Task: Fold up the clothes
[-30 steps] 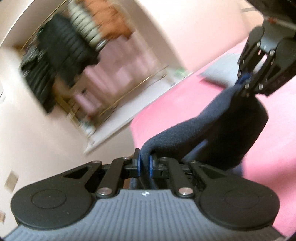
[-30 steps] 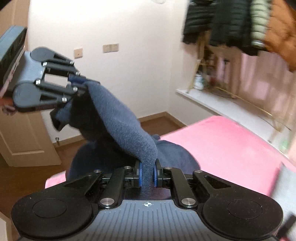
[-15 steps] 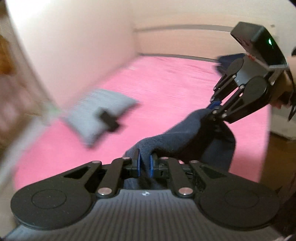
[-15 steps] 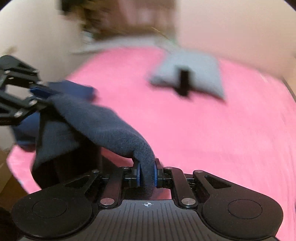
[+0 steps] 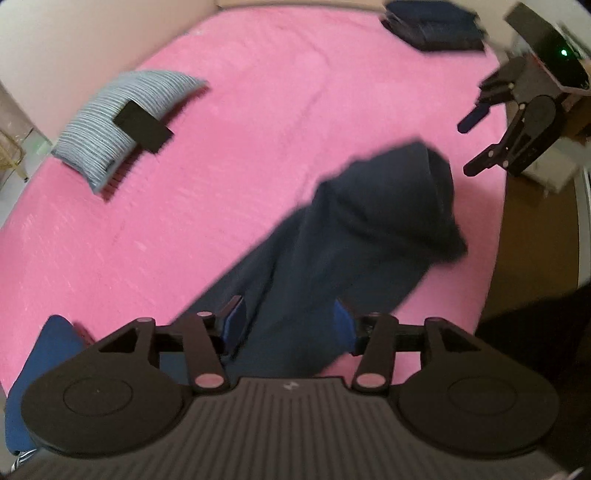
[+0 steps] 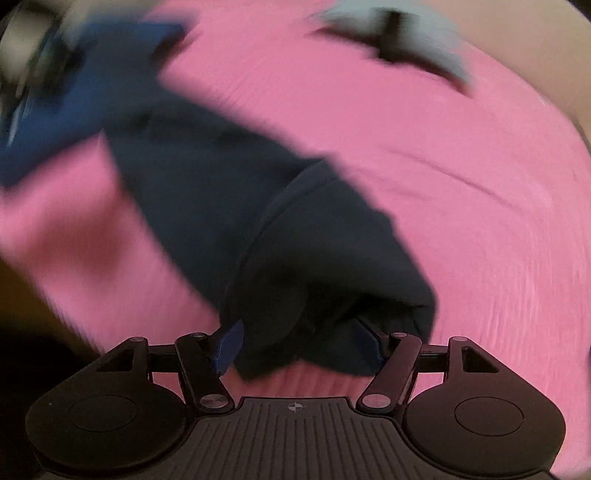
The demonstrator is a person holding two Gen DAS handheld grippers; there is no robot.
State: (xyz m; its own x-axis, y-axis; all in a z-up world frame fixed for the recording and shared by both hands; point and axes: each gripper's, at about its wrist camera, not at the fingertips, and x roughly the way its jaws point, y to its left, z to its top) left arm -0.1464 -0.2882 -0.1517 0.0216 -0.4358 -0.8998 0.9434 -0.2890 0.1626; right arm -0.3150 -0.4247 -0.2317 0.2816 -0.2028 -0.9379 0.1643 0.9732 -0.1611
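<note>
Navy fleece garment (image 5: 354, 236) lies crumpled on the pink bed (image 5: 221, 155), stretching between both grippers. Left gripper (image 5: 286, 325) fingers are spread wide, gripping nothing. Right gripper (image 6: 295, 345) fingers are likewise spread wide, empty. Striped pillow (image 5: 110, 118) sits well apart; folded dark clothes (image 5: 432, 24) lie at the far edge.
</note>
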